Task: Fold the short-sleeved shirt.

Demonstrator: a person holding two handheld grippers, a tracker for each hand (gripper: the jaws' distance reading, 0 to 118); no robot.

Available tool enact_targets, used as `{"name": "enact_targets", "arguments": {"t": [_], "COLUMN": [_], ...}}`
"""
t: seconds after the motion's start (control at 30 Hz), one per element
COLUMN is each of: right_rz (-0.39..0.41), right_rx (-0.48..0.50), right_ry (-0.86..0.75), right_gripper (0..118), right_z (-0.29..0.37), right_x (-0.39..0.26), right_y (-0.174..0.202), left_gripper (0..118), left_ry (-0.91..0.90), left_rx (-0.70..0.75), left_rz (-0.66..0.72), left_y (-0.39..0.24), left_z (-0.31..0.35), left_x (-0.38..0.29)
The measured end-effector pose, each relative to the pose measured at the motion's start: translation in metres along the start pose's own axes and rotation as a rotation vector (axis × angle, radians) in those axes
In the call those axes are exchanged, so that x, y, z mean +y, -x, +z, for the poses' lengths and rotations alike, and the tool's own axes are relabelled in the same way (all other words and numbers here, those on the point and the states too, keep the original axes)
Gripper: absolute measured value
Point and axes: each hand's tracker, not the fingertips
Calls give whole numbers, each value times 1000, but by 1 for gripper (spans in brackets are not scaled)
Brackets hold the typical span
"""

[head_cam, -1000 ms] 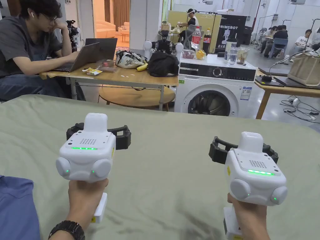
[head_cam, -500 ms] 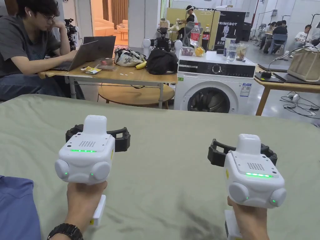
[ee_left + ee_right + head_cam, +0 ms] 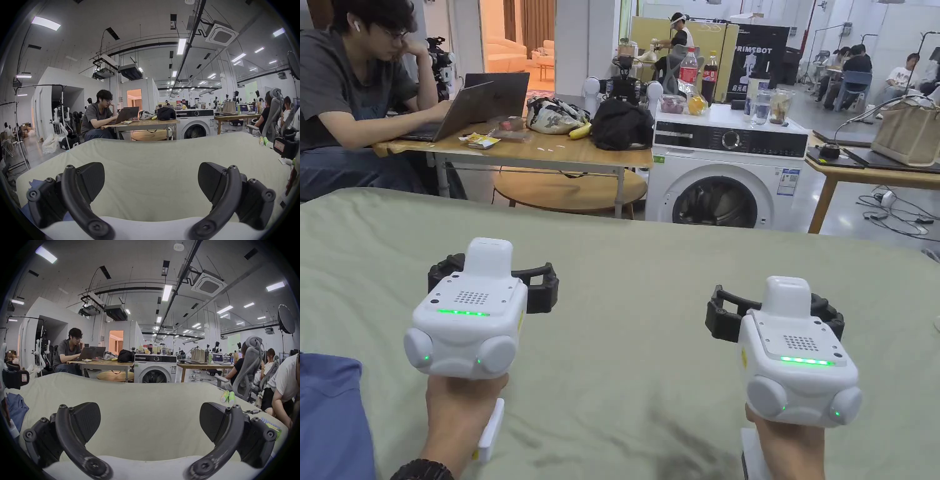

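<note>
Two claws, left claw and right claw released, blue shirt at bed's left edge

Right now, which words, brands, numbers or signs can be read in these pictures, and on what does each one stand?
"PRIMEBOT": white letters on the black banner behind the washing machine.
Smaller line lower on the banner: too blurred to read.
Sticker on the washing machine's front: too small to read.
Label of the bottle standing on the machine: too small to read.
</note>
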Motion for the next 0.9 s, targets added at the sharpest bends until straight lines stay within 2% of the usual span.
{"name": "enact_targets", "arguments": {"t": [0.17, 0.37, 0.63, 0.9], "right_rz": [31, -4, -6, 33], "right_rx": [6, -16, -16, -7], "right_ry": [-13, 5, 19, 12], "right_gripper": [118, 118, 118, 118], "right_z": [4, 5, 4, 6], "right_x": [3, 2, 0, 1], "right_y": [4, -2, -5, -3], "left_gripper": [115, 115, 115, 115], "left_ry": [2, 15, 23, 20], "left_rx": [-13, -1, -14, -10], "left_rz": [7, 33, 12, 18], "left_y": [1, 2, -3, -2], "left_z": [3, 3, 4, 4], "left_x": [1, -3, -5, -4]}}
